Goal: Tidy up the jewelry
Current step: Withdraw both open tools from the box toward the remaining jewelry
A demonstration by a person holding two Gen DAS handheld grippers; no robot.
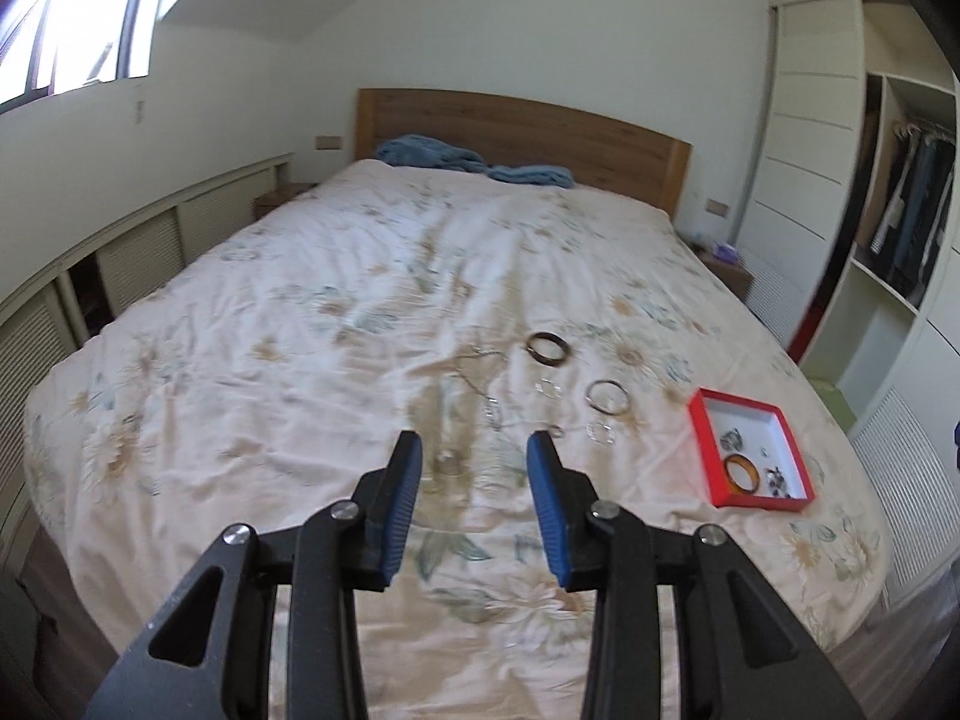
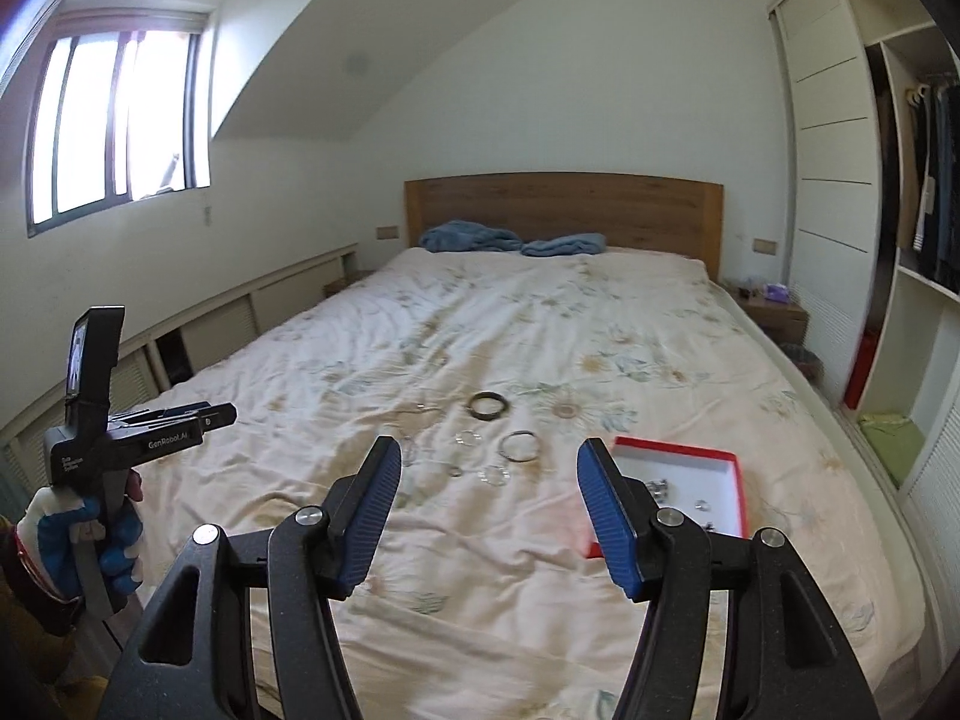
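Lying loose on the pale floral quilt (image 1: 300,330): a thick dark brown bangle (image 1: 547,349), a thin silver-grey metal bangle (image 1: 607,397), a few small clear rings (image 1: 601,432) and a fine silver chain (image 1: 480,378), all near one another. Sitting just to their right, a shallow square red box with a white floor (image 1: 735,401), already holding an amber bangle (image 1: 741,471) and some small dark trinkets (image 1: 777,474).

Hovering above and short of the scatter with the left gripper (image 1: 474,450), blue pads (image 1: 408,480) apart and gripping nothing. Holding the right gripper (image 2: 489,456) likewise wide and empty, aiming at the same cluster, with the red box's near corner showing behind its right finger.

Risking most with the fine silver chain: pinching a single strand, dragging it across the folds and snagging a clear ring along the way. Risking, too, pressing the small clear rings down into the soft quilt instead of closing around them, or flicking one into a crease where the flower print is hiding it. Probably slipping off the hard round bangles if closing across the curve rather than over the band. Possibly nudging the light red box when coming in low, and tipping out the pieces inside. Crowding both grippers onto one patch, and knocking one against the other.
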